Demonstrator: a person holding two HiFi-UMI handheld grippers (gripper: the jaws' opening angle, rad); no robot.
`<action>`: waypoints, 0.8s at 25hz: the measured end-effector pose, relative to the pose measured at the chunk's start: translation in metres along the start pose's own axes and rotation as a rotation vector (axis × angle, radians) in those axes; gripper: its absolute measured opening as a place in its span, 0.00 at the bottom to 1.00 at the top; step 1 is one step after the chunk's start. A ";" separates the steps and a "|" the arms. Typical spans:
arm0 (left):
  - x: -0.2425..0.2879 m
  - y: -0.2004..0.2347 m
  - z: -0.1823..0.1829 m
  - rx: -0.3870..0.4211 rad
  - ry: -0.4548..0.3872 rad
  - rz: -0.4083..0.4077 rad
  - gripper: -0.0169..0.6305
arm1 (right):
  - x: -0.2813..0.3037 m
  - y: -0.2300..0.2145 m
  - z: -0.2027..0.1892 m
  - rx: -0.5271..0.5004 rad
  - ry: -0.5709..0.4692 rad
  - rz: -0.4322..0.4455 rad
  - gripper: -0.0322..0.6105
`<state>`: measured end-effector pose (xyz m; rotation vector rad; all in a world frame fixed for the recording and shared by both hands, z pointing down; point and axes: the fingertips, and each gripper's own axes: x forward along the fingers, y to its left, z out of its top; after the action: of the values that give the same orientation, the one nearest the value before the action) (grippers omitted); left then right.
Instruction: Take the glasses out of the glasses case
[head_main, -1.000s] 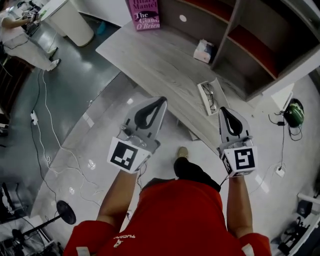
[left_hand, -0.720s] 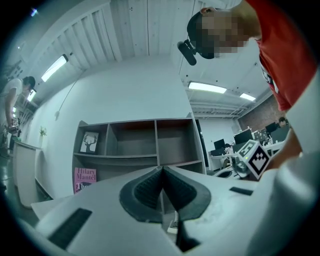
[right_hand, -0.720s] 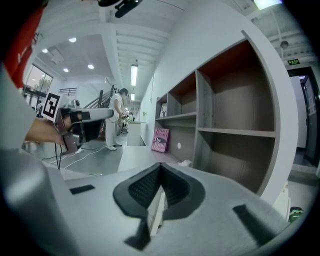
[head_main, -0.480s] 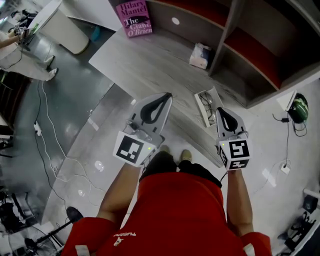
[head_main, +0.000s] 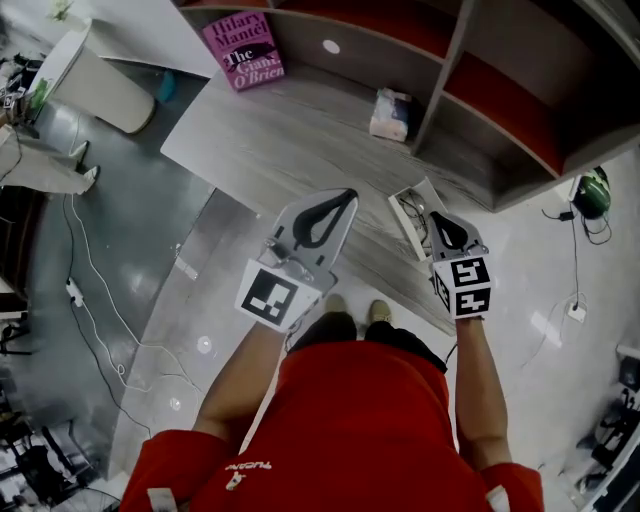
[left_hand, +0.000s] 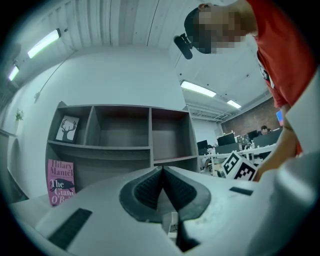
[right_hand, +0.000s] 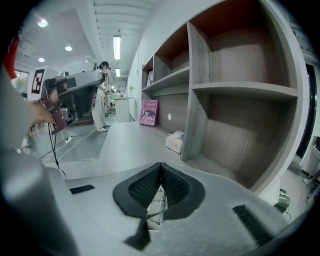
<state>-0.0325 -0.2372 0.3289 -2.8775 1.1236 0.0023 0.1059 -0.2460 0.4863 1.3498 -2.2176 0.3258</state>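
Note:
A white glasses case lies open near the front edge of the grey wooden desk, with dark-framed glasses inside it. My right gripper is shut and empty, its tip over the case's right side. In the right gripper view the glasses and the case show through the gap below the shut right gripper. My left gripper is shut and empty, over the desk's front edge a little left of the case. In its own view the left gripper points at the shelves.
A pink book leans at the desk's back left. A tissue pack lies by the upright of the shelf unit. Cables run over the floor at left. A green object sits on the floor at right.
The person has stepped closer to the desk. Both grippers, still shut, have moved forward, and the right one has gone from short of the desk to just over the case.

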 end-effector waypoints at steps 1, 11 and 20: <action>0.002 0.001 -0.001 -0.001 -0.002 -0.008 0.04 | 0.004 0.000 -0.004 0.002 0.019 0.000 0.06; 0.008 0.014 -0.013 -0.027 0.010 -0.050 0.04 | 0.040 0.002 -0.048 0.046 0.211 -0.009 0.15; 0.008 0.022 -0.025 -0.040 0.037 -0.054 0.04 | 0.060 -0.011 -0.073 0.090 0.316 -0.023 0.17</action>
<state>-0.0417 -0.2602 0.3529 -2.9536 1.0639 -0.0314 0.1153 -0.2632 0.5793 1.2704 -1.9437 0.5936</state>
